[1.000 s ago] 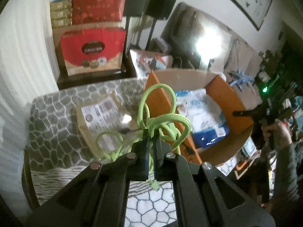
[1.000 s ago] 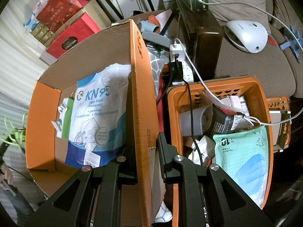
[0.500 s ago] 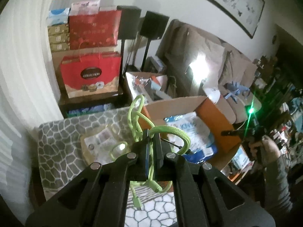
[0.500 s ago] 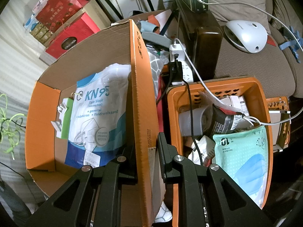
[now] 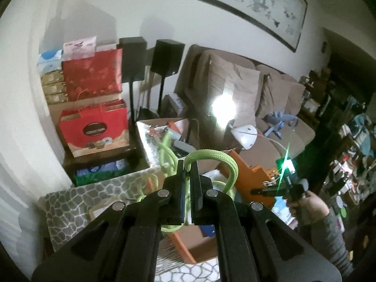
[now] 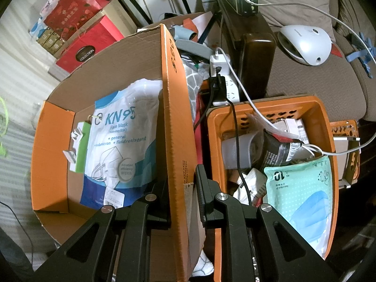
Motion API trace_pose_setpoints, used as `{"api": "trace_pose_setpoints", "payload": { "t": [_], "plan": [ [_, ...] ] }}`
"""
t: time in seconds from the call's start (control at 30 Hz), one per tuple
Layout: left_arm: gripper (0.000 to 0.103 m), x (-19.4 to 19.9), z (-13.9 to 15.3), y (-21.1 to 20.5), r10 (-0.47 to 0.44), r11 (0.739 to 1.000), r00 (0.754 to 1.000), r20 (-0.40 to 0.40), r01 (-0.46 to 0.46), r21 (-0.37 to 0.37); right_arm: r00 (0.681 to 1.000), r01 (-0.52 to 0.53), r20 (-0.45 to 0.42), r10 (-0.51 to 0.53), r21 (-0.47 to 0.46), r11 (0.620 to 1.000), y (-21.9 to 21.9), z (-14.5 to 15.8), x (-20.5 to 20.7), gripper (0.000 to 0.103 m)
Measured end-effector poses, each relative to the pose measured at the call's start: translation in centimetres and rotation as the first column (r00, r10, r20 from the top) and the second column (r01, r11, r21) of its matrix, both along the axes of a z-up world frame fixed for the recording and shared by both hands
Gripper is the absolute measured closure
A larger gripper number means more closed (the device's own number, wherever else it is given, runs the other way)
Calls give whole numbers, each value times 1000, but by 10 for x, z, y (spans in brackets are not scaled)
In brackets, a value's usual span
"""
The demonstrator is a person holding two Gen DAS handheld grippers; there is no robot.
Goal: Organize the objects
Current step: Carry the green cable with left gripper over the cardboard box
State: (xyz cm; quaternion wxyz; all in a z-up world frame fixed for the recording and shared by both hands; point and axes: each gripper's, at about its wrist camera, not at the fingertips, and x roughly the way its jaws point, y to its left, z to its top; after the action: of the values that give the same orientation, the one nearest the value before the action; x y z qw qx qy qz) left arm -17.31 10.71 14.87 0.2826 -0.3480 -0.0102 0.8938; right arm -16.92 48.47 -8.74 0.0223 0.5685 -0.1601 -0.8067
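Note:
My left gripper (image 5: 186,171) is shut on a lime-green braided cable (image 5: 225,162), whose loops hang in the air above the patterned tablecloth (image 5: 70,206). Below and to its right stands the orange cardboard box (image 5: 249,171). In the right wrist view my right gripper (image 6: 182,183) is shut on that box's upright flap (image 6: 175,108). Inside the box lie a white and blue KN95 mask pack (image 6: 122,145) and a green and white carded item (image 6: 80,148). A bit of the green cable (image 6: 3,115) shows at the far left edge.
An orange plastic basket (image 6: 322,122) full of packets, a cup and a teal mask pack (image 6: 300,192) sits right of the box. Power strip and cables (image 6: 221,84) run between them. Red gift bags (image 5: 94,129), speakers and a sofa (image 5: 246,89) stand behind. A person's hand (image 5: 307,204) holds the right gripper.
The left gripper has risen with the green cable, lifting its loops off the table. The right gripper and the box flap have stayed still.

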Motion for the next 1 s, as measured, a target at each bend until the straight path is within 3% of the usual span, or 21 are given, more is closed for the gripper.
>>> {"api": "trace_pose_setpoints", "payload": {
  "t": [0.57,1.0],
  "plan": [
    [100,-9,8,84,-93,996,996,12,93,-5,1000,2,-1,-2,-3,1000,1,0,1,87],
    [100,-15,-44,157,-164,985,983,88,167,-37,1000,-1,0,1,-5,1000,2,0,2,87]
  ]
}}
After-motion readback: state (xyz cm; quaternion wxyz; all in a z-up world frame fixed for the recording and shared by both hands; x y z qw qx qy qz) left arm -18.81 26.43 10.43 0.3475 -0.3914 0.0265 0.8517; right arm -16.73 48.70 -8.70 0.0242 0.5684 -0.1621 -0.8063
